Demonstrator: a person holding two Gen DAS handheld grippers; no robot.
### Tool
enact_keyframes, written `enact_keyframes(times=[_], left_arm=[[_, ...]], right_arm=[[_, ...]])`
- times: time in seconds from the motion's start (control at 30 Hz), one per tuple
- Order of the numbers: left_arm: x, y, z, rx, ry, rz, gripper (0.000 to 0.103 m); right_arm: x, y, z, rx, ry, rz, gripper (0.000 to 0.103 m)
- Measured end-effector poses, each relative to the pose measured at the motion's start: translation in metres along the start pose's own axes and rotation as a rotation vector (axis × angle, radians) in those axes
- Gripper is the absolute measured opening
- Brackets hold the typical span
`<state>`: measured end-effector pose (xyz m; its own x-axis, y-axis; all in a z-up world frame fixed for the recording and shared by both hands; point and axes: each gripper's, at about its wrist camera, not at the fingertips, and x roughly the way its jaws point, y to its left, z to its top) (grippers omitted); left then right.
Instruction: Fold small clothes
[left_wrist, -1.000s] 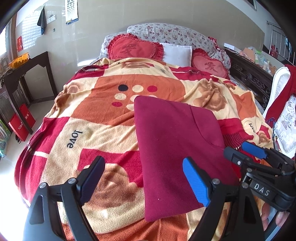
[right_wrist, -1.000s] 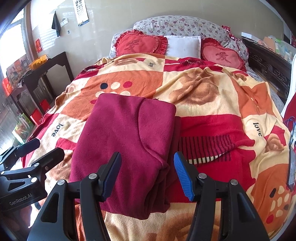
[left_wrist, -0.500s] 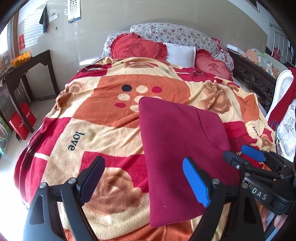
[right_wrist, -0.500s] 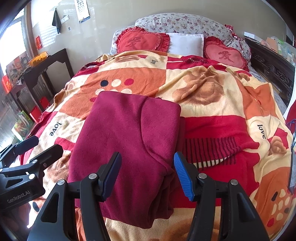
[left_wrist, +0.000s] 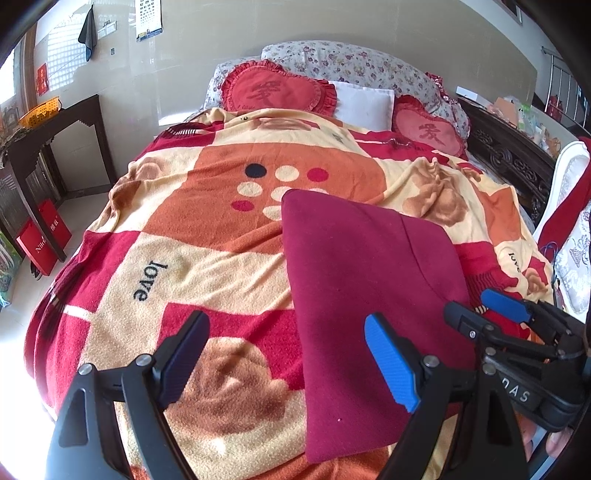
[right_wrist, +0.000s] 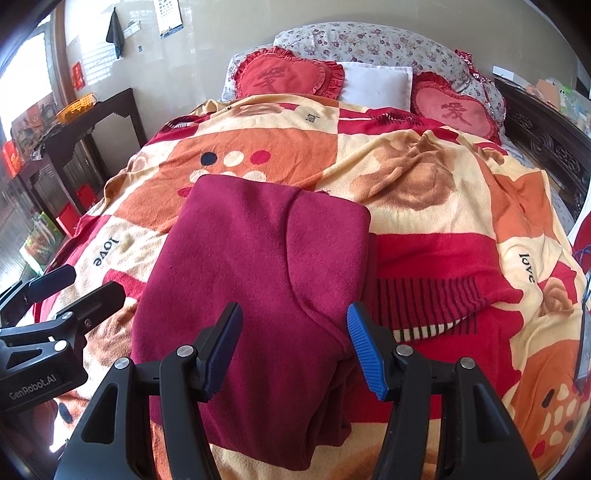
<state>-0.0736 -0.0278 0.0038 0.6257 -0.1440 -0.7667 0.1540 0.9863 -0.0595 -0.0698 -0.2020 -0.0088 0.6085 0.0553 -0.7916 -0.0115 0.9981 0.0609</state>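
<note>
Both hand-held grippers, left (left_wrist: 286, 363) and right (right_wrist: 293, 349), stand wide open and empty. We judge the maroon garment (right_wrist: 258, 295) already folded on the bed (right_wrist: 443, 206); only final squaring remains.

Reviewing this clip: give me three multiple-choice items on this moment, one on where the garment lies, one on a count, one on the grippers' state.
1. Where is the maroon garment?
A. on the patterned blanket
B. on the dark side table
C. on the floor

2. How many heart-shaped cushions lean at the bed's head?
A. one
B. two
C. four

3. How do the left gripper and right gripper stand?
A. both open, holding nothing
B. both shut on cloth
C. only the right shut

Key: 1 A, it lies folded flat on the blanket; 2 B, two red hearts flank the white pillow; 3 A, wide gaps between the fingers.
</note>
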Motion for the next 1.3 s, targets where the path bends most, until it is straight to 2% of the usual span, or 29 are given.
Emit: enact_keyframes(times=[1.3], left_arm=[[0.019,-0.002,0.007,0.016,0.031,0.008,0.089]], right_arm=[[0.019,0.001,0.009,0.012,0.035,0.015,0.042]])
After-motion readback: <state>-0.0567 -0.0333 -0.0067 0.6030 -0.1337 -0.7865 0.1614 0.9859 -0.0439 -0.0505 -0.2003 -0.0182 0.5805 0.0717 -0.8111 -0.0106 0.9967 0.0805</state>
